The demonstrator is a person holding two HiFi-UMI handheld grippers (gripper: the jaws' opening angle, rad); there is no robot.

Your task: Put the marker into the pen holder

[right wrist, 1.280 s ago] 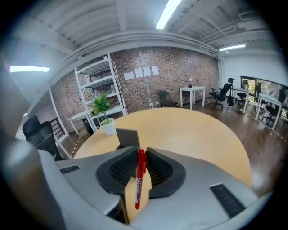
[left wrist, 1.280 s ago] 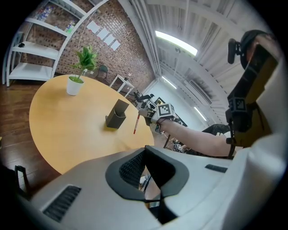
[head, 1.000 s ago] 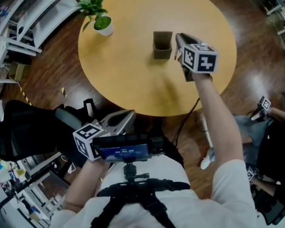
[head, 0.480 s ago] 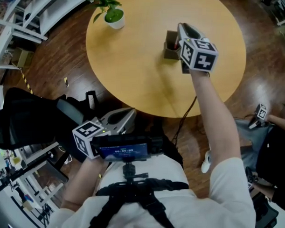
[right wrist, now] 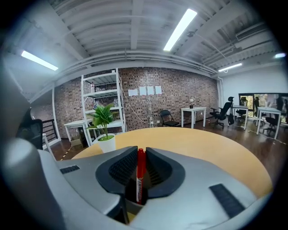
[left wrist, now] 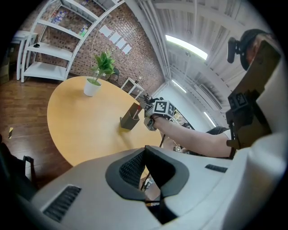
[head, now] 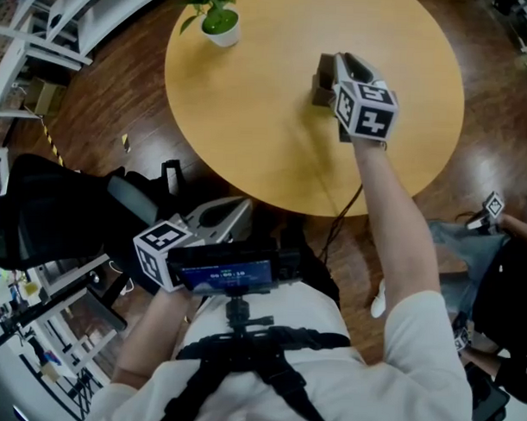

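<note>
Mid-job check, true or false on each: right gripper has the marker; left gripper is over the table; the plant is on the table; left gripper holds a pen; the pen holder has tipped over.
1. The right gripper has the red marker clamped between its jaws. True.
2. The left gripper is over the table. False: it is held close to the person's body, off the table's edge.
3. The potted plant stands on the table. True.
4. The left gripper holds a pen. False: its jaws are together with nothing between them.
5. The pen holder has tipped over. False: it stands upright.
</note>
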